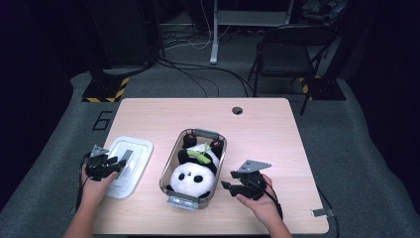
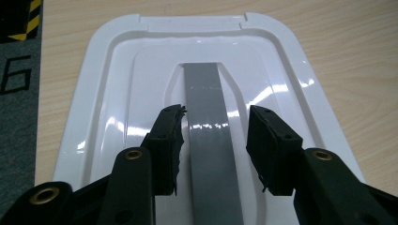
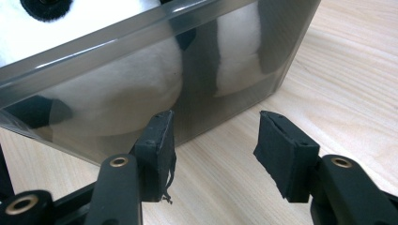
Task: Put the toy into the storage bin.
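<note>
Blk hand-held gripper (image 1: 120, 163), grey plate.

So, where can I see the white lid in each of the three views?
High view: the white lid lies at the left on the table, under the left tongs.
Left gripper view: the lid takes up the middle, its grey handle strip running between the two jaws.
Right gripper view: the lid is not in it.
Shared landmark: the light wooden table.
</note>
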Demonstrator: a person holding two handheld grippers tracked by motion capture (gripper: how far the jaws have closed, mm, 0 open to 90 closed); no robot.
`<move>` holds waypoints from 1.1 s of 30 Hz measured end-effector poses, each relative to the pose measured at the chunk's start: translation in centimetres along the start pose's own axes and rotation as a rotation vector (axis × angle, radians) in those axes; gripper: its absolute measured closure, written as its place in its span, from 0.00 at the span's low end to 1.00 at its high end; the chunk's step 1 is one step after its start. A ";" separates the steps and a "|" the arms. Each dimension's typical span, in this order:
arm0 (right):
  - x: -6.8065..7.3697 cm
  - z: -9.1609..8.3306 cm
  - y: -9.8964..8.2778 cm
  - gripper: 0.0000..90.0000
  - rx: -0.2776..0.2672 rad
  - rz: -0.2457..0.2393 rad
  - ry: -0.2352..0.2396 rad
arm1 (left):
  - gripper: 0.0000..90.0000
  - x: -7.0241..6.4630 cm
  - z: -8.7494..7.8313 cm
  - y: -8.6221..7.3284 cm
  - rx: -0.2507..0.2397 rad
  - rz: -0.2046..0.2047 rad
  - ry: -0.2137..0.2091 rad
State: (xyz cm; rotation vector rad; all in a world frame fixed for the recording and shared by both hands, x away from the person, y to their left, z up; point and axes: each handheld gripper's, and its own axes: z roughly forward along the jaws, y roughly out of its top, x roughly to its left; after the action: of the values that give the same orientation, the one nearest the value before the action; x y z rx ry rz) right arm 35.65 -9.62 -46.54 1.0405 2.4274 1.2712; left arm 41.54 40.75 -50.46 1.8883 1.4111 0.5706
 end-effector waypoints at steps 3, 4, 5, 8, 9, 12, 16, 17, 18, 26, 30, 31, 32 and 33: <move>-0.1 0.0 0.0 0.51 -0.001 0.005 -0.002 | 0.63 -0.1 0.2 0.0 0.018 0.007 -0.001; -0.1 0.0 0.0 0.51 -0.002 0.007 -0.003 | 0.63 -0.1 0.3 0.0 0.026 0.009 0.000; -0.1 0.0 0.0 0.51 -0.003 0.005 -0.002 | 0.63 -0.1 0.4 -0.1 0.023 0.011 0.004; -0.1 0.0 -0.1 0.51 -0.002 0.015 -0.001 | 0.63 -0.1 0.6 -0.1 0.036 0.013 0.017; -0.2 0.0 -0.1 0.51 -0.002 0.014 -0.001 | 0.63 0.0 0.6 -0.2 0.046 0.017 0.018; -0.2 0.0 -0.1 0.51 -0.001 0.011 0.000 | 0.63 -0.1 0.7 -0.2 0.037 0.011 0.025; -0.2 0.1 -0.2 0.51 0.003 0.013 0.003 | 0.65 -0.1 0.8 -0.2 0.032 0.012 0.031; -0.2 0.1 -0.2 0.51 0.003 0.014 0.003 | 0.66 -0.1 0.8 -0.2 0.032 0.007 0.030; -0.2 0.1 -0.2 0.51 0.003 0.016 0.003 | 0.69 0.0 0.8 -0.2 0.034 0.005 0.023; -0.1 0.3 -0.1 0.51 -0.002 0.013 0.006 | 0.74 -0.2 0.6 -0.1 0.043 0.006 0.009; -0.1 0.3 0.0 0.51 -0.008 0.006 0.011 | 0.74 -0.3 0.5 -0.1 0.046 0.010 0.008; -0.1 0.4 0.0 0.51 -0.008 0.005 0.012 | 0.74 -0.3 0.4 -0.1 0.046 0.007 0.006; -0.1 0.4 0.0 0.51 -0.008 0.003 0.011 | 0.74 -0.3 0.3 0.0 0.045 0.003 0.003; -0.1 0.4 0.0 0.51 -0.009 0.004 0.010 | 0.74 -0.2 0.2 0.0 0.042 0.001 0.003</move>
State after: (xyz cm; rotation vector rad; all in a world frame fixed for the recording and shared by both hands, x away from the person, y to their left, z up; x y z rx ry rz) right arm 35.96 -9.45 -46.76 1.0389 2.4262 1.2908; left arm 41.60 40.46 -50.60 1.9219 1.4347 0.5478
